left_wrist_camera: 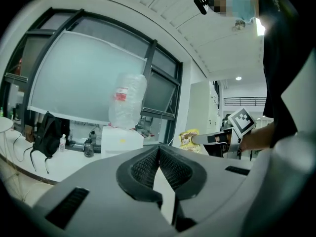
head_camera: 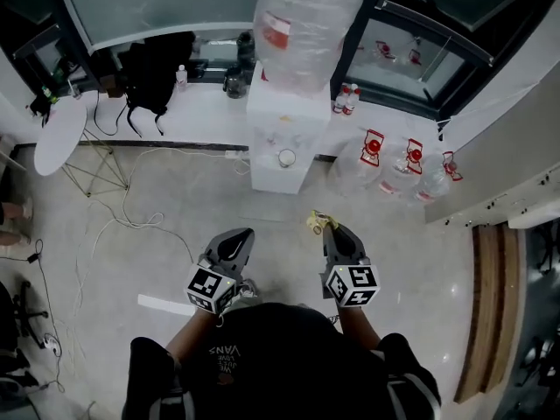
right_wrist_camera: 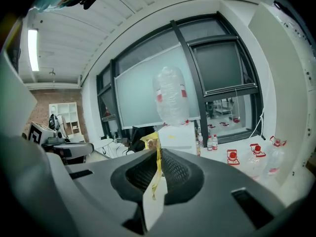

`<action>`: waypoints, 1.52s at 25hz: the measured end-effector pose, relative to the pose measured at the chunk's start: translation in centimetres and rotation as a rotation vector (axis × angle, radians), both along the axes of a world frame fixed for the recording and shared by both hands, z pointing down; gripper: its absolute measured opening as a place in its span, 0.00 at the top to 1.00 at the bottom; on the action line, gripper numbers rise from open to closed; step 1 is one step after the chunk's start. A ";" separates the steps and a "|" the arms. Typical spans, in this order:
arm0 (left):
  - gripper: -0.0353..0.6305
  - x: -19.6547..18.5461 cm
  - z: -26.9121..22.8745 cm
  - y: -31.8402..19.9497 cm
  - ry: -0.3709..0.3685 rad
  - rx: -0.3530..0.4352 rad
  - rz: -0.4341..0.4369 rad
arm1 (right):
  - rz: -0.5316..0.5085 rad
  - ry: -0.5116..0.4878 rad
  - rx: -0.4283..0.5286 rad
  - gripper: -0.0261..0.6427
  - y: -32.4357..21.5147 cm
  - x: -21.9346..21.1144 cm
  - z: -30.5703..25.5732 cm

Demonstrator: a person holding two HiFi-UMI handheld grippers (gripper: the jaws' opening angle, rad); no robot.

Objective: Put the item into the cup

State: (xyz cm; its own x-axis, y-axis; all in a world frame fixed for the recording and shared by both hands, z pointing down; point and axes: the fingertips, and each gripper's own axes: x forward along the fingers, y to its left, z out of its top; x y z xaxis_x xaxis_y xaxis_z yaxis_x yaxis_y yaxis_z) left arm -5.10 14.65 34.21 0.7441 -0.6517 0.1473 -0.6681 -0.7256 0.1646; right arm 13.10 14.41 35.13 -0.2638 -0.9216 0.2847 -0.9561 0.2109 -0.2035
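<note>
— Yellow packet [head_camera: 316, 222]: where do we have it?
— In our right claw [head_camera: 330, 231]. The jaws are clamped on it. Its top pokes out past the tips, and a thin strip of it hangs down between the pads.
— And our left claw [head_camera: 239, 236]?
— The jaws are pressed together with nothing between them. It is level with the right claw, to its left and not touching it.
— The cup [head_camera: 286, 157]?
— Ahead of both claws and well apart from them, on the front ledge of the white water dispenser [head_camera: 280, 112]. We cannot tell what is in it.
— What else do we see around the claws?
— A big clear bottle [head_camera: 306, 16] stands upside down on top of the dispenser. Spare water jugs [head_camera: 398, 171] stand ahead and to the right of the right claw. A black bag [head_camera: 157, 68] rests on the white surface [head_camera: 210, 116] ahead and to the left of the left claw. In the left gripper view, the packet shows off to the right, at the right claw's tip.
</note>
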 end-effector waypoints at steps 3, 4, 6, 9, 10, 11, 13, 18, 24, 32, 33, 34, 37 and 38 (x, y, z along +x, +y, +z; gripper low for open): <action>0.92 -1.7 0.3 -2.0 -0.009 -0.010 0.054 | 0.051 0.003 -0.001 0.88 -1.5 -1.4 0.2; 0.92 -2.2 0.5 -2.6 -0.012 -0.011 0.069 | 0.064 0.008 -0.001 0.88 -2.0 -1.8 0.3; 0.92 -3.0 1.1 -4.1 -0.020 -0.011 0.092 | 0.083 0.020 0.006 0.88 -3.1 -2.5 0.5; 0.92 -3.3 2.1 -6.3 -0.032 -0.016 0.113 | 0.088 0.042 0.009 0.88 -4.9 -3.3 0.6; 0.92 -3.1 2.3 -6.9 -0.034 -0.018 0.120 | 0.088 0.052 0.006 0.88 -5.6 -3.4 0.7; 0.92 -2.9 2.5 -7.7 -0.034 -0.020 0.125 | 0.088 0.061 0.003 0.88 -6.4 -3.4 1.0; 0.92 -2.3 3.0 -9.4 -0.034 -0.023 0.130 | 0.085 0.074 -0.001 0.88 -8.3 -3.2 1.5; 0.92 -0.6 4.0 -13.7 -0.034 -0.011 0.106 | 0.058 0.088 -0.012 0.88 -12.9 -2.0 3.5; 0.92 1.3 5.3 -19.1 -0.021 -0.017 0.077 | 0.063 0.093 -0.042 0.88 -18.8 0.5 6.5; 0.92 3.5 8.5 -25.1 -0.003 -0.053 0.058 | 0.038 0.139 -0.100 0.88 -25.8 2.5 12.5; 0.92 3.8 9.0 -25.6 -0.006 -0.057 0.061 | 0.028 0.152 -0.114 0.88 -26.5 2.7 13.3; 0.92 4.1 9.4 -26.1 -0.007 -0.060 0.063 | 0.019 0.163 -0.123 0.88 -27.2 2.8 14.0; 0.92 4.6 10.5 -27.8 -0.005 -0.066 0.059 | 0.005 0.179 -0.133 0.88 -29.5 2.8 16.1; 0.92 4.6 10.9 -28.3 -0.004 -0.066 0.057 | -0.002 0.184 -0.140 0.88 -30.2 2.6 17.0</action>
